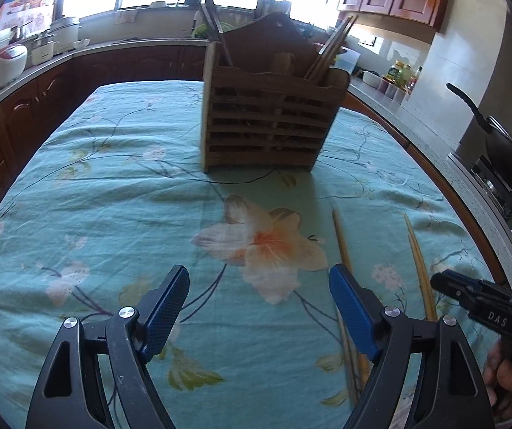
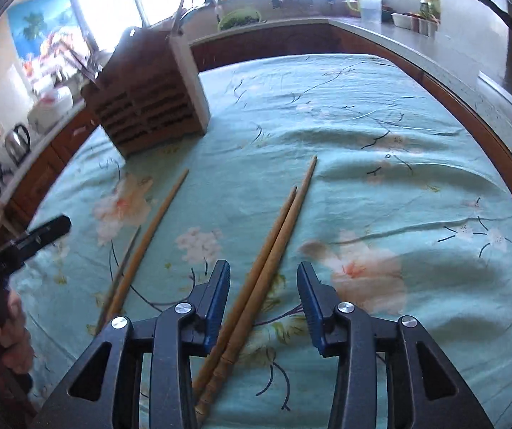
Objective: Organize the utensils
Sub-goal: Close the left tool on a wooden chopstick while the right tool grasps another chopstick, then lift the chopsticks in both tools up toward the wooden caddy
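A slatted wooden utensil holder stands upright on the floral teal tablecloth, with chopsticks leaning in its right compartment. It also shows in the right wrist view. My left gripper is open and empty above the cloth. Loose chopsticks lie to its right: one and a pair. My right gripper is open, low over a pair of wooden chopsticks that lies between its fingers. Another chopstick lies to the left, beside a thin dark stick.
Wooden cabinets and counters ring the table, with rice cookers at left, a wok on a stove at right, and a kettle. The other gripper and its hand show at the left wrist view's right edge.
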